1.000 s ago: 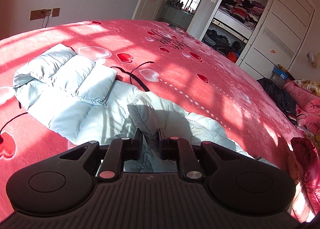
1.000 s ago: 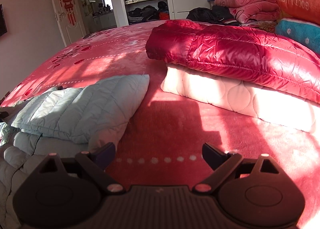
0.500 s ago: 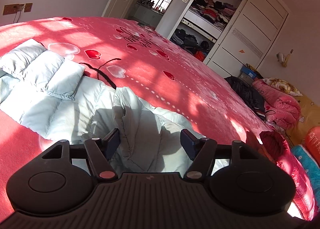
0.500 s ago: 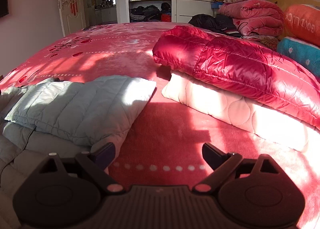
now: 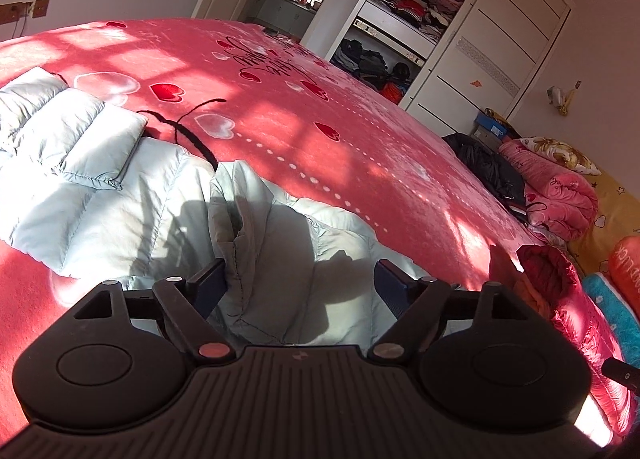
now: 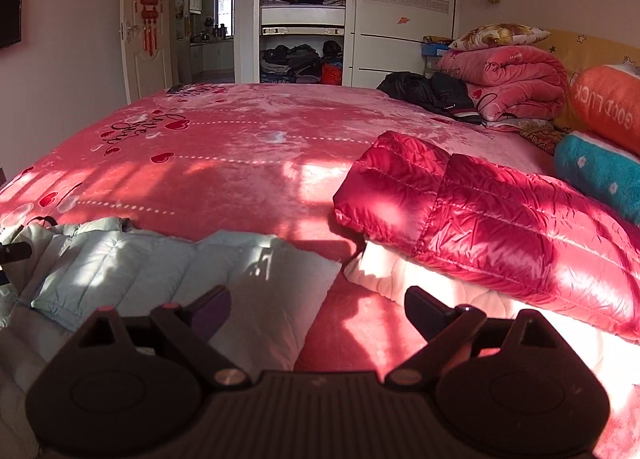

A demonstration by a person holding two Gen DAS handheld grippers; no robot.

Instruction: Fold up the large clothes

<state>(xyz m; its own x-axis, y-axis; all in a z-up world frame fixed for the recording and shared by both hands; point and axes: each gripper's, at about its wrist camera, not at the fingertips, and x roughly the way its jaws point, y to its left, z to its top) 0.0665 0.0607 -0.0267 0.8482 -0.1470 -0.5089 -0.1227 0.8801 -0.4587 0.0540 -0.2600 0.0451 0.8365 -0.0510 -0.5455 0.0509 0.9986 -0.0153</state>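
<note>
Left wrist view: left gripper (image 5: 300,283) at bottom centre, jaws spread wide after just opening, nothing pinched. A raised fold of the pale blue puffer jacket (image 5: 132,203) stands between the fingers, close to the left finger (image 5: 208,287); contact there unclear. Jacket lies flat across left and centre of frame on the pink bedspread (image 5: 360,131), one sleeve (image 5: 76,139) folded over the body at mid left. Open wardrobe (image 5: 400,23) upper centre, shelves full of clothes. Folded red puffer jacket (image 5: 560,279) at right edge.

Right wrist view: right gripper (image 6: 318,307) at bottom centre, jaws wide apart, empty, above the bedspread just beside the jacket. Pale blue jacket (image 6: 160,271) sits lower left, its folded edge under the left finger (image 6: 208,311); cannot tell if touching. Red puffer jacket (image 6: 500,227) at right, resting on a cream quilted item (image 6: 400,279). Black garment (image 6: 432,93) and pink folded blanket (image 6: 508,79) upper right, by the wardrobe (image 6: 304,19).
</note>
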